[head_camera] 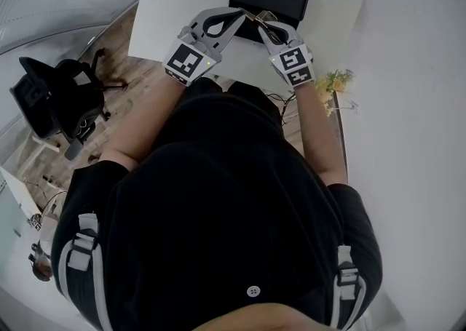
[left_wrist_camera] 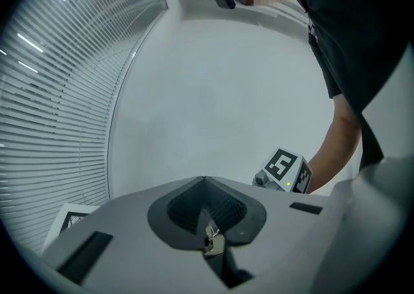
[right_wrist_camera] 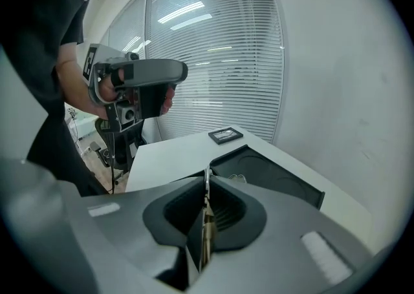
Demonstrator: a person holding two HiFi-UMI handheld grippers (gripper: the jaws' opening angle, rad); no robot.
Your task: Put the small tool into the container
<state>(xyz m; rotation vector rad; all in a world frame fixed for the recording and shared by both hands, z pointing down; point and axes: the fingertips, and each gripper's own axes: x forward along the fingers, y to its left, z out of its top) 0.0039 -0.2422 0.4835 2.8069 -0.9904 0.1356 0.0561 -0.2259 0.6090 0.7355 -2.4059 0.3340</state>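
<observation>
This is looking like an office. A white table [head_camera: 167, 2] is standing against a plain white wall [left_wrist_camera: 213, 105], and long blinds [right_wrist_camera: 220, 60] are covering a glass partition. A black swivel chair [head_camera: 51, 97] is sitting on the wood floor [head_camera: 124, 68], and ceiling strip lights [right_wrist_camera: 181, 11] are showing in the glass.

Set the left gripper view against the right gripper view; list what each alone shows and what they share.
Left gripper view only: the right gripper's marker cube and the right forearm behind it. Right gripper view only: the white table and the black container on it. Shared: window blinds, and each view's own jaws shut on a small metal tool.
</observation>
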